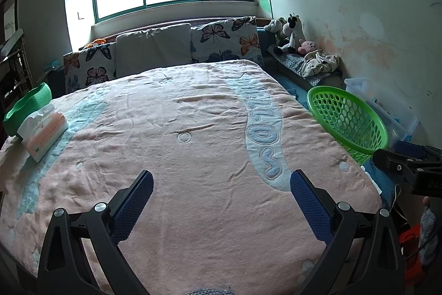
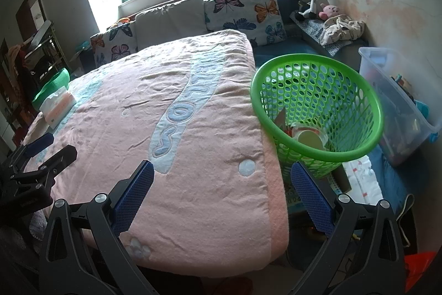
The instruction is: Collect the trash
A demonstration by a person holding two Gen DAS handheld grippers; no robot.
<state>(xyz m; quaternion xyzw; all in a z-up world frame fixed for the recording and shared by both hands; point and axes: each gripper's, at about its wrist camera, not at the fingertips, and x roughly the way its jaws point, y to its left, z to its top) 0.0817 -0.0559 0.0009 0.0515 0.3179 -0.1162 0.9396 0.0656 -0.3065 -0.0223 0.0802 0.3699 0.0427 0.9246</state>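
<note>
A green perforated basket (image 2: 317,101) stands at the bed's right side; it also shows in the left wrist view (image 1: 346,119). Inside it lie a clear plastic cup with a lid (image 2: 309,136) and some red and brown scraps (image 2: 281,119). My left gripper (image 1: 221,201) is open and empty above the near end of the pink blanket (image 1: 179,129). My right gripper (image 2: 222,196) is open and empty above the blanket's near right corner, just in front of the basket. Each gripper shows at the edge of the other's view.
A pink tissue pack (image 1: 44,133) and a green bowl-like tub (image 1: 26,108) sit at the bed's left edge. Pillows (image 1: 153,49) line the headboard. Plush toys (image 1: 290,35) and a clear storage bin (image 2: 397,104) stand along the right wall.
</note>
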